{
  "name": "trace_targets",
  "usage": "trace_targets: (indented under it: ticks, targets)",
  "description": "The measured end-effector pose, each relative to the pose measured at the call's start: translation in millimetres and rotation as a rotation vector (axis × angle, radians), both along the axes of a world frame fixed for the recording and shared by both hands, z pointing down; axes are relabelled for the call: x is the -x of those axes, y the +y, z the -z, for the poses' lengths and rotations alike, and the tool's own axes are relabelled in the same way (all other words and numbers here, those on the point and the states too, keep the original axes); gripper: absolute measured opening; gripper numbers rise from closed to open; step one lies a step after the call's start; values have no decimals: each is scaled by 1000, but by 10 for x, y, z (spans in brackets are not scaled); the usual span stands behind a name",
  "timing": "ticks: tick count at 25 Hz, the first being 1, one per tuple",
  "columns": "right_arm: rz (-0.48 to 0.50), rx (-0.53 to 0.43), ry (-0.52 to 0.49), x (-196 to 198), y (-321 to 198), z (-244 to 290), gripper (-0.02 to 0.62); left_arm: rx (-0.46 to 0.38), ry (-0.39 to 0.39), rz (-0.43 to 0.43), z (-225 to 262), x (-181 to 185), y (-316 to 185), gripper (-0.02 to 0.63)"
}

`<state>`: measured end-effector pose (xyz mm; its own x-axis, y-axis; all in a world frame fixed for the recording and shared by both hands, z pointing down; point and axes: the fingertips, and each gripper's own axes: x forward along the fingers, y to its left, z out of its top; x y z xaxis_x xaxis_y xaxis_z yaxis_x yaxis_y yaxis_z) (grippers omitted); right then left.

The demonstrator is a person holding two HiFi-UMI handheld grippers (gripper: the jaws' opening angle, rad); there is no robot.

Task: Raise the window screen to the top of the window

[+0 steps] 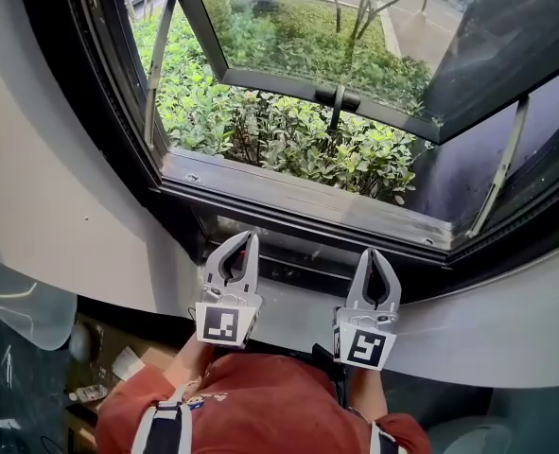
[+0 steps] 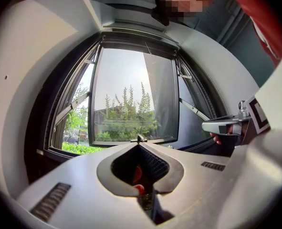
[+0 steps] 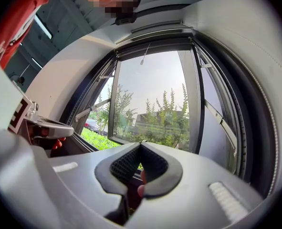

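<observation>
The window stands open, its glass sash (image 1: pixel 355 26) swung outward with a black handle (image 1: pixel 337 97) on its lower rail. No mesh shows across the opening. A dark channel (image 1: pixel 303 258) runs along the bottom of the frame (image 1: pixel 298 201), just beyond both grippers' tips. My left gripper (image 1: pixel 251 237) (image 2: pixel 140 145) is shut, tips together, nothing seen between them. My right gripper (image 1: pixel 375 253) (image 3: pixel 141 145) is shut too, beside it to the right. Both point at the frame's lower edge. A thin cord (image 3: pixel 143 56) hangs from the frame's top.
White curved wall (image 1: pixel 61 187) surrounds the dark frame. Metal stays (image 1: pixel 156 64) (image 1: pixel 501 164) hold the sash out at each side. Green shrubs (image 1: pixel 288 140) lie below outside. The person's red top (image 1: pixel 251 405) is at the bottom, with small clutter (image 1: pixel 99 367) lower left.
</observation>
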<state>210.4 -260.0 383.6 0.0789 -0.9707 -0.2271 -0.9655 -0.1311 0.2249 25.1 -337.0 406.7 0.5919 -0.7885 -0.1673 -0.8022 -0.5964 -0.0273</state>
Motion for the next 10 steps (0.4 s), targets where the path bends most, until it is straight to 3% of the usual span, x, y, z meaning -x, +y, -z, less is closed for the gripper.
trace_targets:
  ticks: [10]
  targets:
    - [-4, 11, 8, -25, -8, -33, 11, 11, -8, 7, -12, -11, -6, 6]
